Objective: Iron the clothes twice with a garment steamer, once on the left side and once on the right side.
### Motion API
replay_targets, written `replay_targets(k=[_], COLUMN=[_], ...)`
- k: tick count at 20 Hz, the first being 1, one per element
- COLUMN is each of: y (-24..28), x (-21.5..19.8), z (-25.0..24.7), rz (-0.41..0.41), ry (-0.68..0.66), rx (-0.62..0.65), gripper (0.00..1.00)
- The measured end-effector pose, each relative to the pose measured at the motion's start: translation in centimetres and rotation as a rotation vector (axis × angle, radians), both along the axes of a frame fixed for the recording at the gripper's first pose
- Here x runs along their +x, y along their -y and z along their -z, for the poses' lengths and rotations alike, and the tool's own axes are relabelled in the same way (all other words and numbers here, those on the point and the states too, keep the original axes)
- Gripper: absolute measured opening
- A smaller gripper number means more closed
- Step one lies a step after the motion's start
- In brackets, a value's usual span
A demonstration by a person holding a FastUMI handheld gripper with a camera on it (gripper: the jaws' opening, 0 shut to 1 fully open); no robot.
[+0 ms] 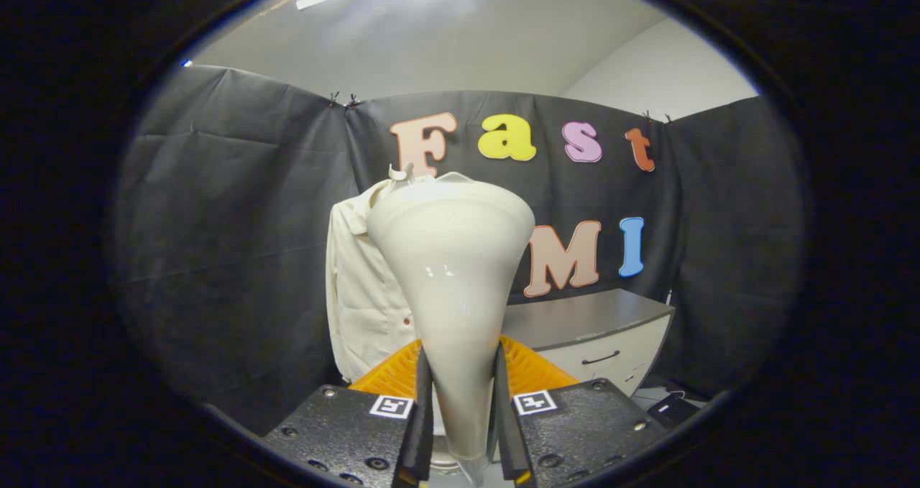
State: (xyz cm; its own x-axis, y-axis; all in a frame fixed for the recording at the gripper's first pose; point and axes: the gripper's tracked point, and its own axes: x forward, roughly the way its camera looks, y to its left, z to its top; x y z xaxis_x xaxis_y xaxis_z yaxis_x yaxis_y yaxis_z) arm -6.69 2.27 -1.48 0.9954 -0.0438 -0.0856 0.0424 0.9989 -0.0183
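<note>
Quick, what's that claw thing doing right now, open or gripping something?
Gripper: closed on the garment steamer, both fingers pressing its narrow handle, its wide head raised toward the hanging shirt beyond.

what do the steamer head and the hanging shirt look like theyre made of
Steamer head, clamped between the fingers of the gripper: likely smooth glossy plastic, cream-white, with small bright light reflections on its cone. Shirt, hanging beyond it against the booth wall: woven matte fabric, possibly cotton, judging by its soft folds, seams and dull surface.
</note>
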Motion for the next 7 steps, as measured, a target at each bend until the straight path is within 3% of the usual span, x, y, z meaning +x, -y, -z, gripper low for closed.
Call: replay_targets(k=[7], y=[1.10], x=[0.37], z=[0.31], rz=[0.016], ry=[-0.013], rx=[-0.010], gripper=[0.37])
